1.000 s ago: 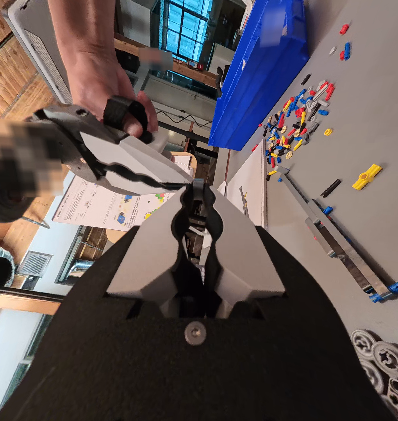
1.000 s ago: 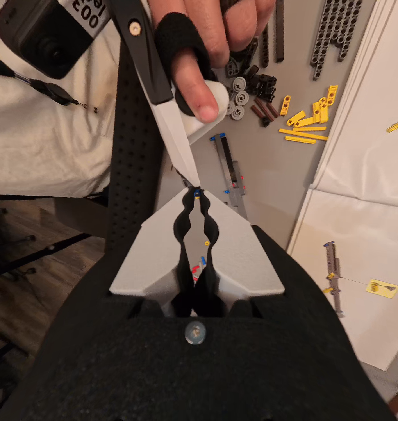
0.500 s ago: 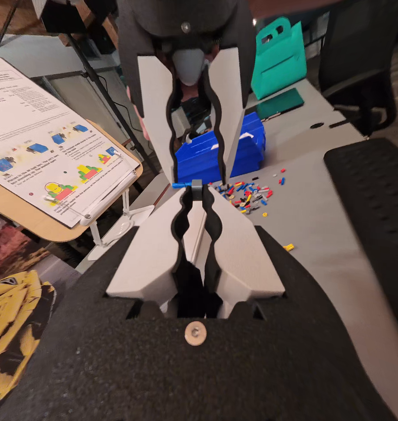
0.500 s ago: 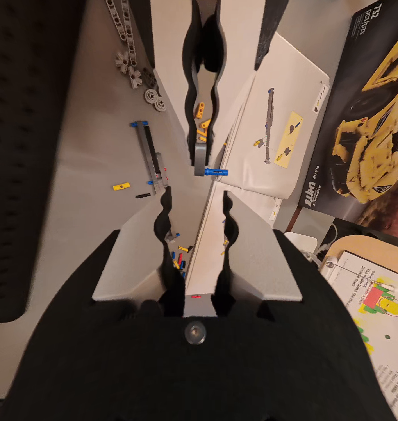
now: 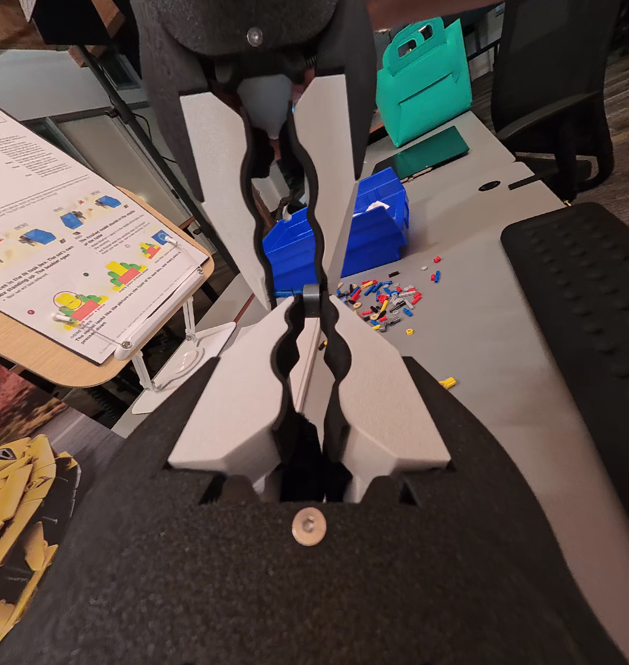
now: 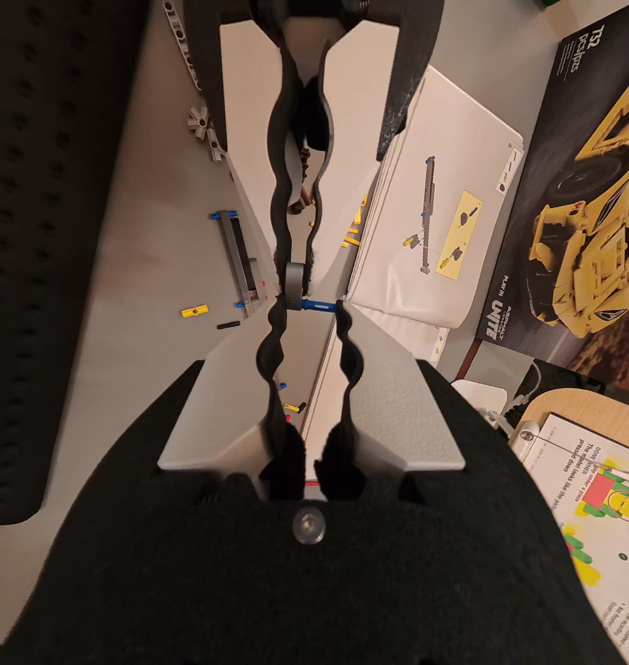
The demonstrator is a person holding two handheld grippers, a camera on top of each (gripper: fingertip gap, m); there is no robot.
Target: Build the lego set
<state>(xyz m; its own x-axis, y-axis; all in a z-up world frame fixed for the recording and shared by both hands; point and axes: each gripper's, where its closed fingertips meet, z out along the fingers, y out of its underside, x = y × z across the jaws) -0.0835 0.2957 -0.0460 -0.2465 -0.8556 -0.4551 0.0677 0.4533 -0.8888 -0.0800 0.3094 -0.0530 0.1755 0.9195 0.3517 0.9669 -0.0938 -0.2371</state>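
Note:
My left gripper (image 5: 312, 306) is shut on a small dark grey piece (image 5: 311, 299), held in the air above the grey table (image 5: 467, 360). A blue pin (image 6: 318, 306) sticks sideways out of the grey piece (image 6: 294, 288). My right gripper (image 6: 310, 307) faces the left one tip to tip. Its jaws stand narrowly apart and bracket the pin lengthwise, one fingertip (image 6: 340, 306) touching the pin's free end. In the left wrist view the right gripper (image 5: 298, 291) comes in from the top, and the pin (image 5: 284, 293) shows beside the grey piece.
A long grey beam assembly (image 6: 239, 259), a yellow piece (image 6: 194, 311) and a black pin (image 6: 228, 325) lie on the table. An open booklet (image 6: 431, 216) and the set's box (image 6: 575, 216) lie to the right. A pile of small pieces (image 5: 381, 302), a blue bin (image 5: 370, 237) and a black mat (image 5: 586, 288) sit ahead. Left and right tips are no more than a few centimetres apart.
Both grippers swung from crossed at an angle to facing tip to tip. The right gripper let go, opened wide, then narrowed around the blue pin, now seated in the grey piece.

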